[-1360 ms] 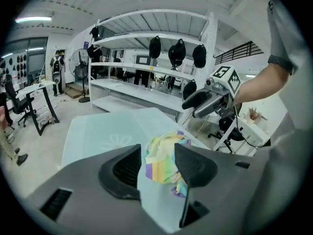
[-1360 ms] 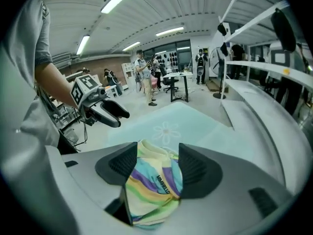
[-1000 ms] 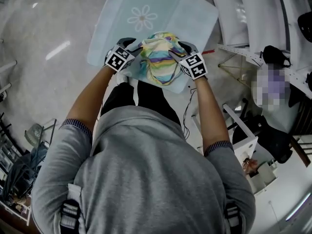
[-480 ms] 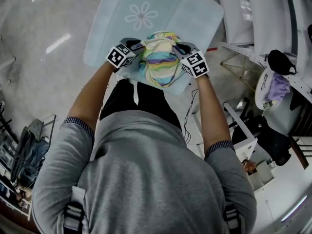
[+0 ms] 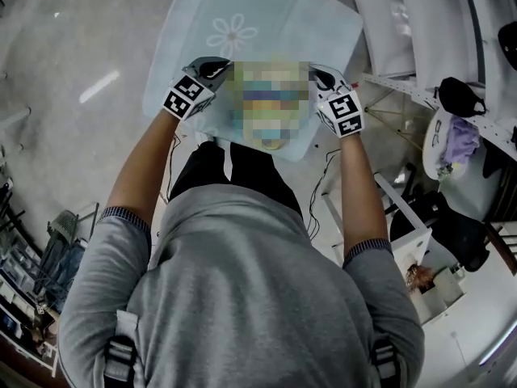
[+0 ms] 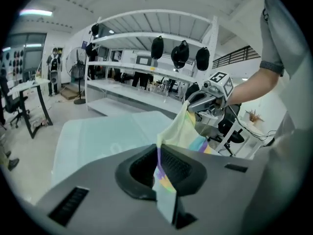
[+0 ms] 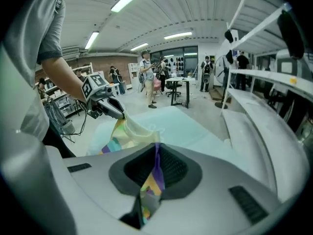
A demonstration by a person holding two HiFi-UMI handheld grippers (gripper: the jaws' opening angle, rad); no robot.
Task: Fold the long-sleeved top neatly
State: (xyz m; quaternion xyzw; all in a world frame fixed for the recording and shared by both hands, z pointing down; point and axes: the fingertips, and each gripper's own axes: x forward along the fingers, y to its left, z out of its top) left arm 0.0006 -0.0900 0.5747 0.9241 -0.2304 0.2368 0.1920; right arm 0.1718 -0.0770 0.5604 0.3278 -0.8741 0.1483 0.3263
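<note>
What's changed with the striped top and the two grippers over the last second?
The left gripper and right gripper drew apart; their jaws have just been closing and now pinch the pastel striped long-sleeved top, stretching it between them. The pale blue flower-print table cover stayed put.

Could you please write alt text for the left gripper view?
Both grippers' jaws have just been closing on the striped top: the left gripper pinches it, and it stretches to the right gripper above a pale blue table.

R tongs [image 7: 155,173] just closed on striped top [image 7: 123,137].
</note>
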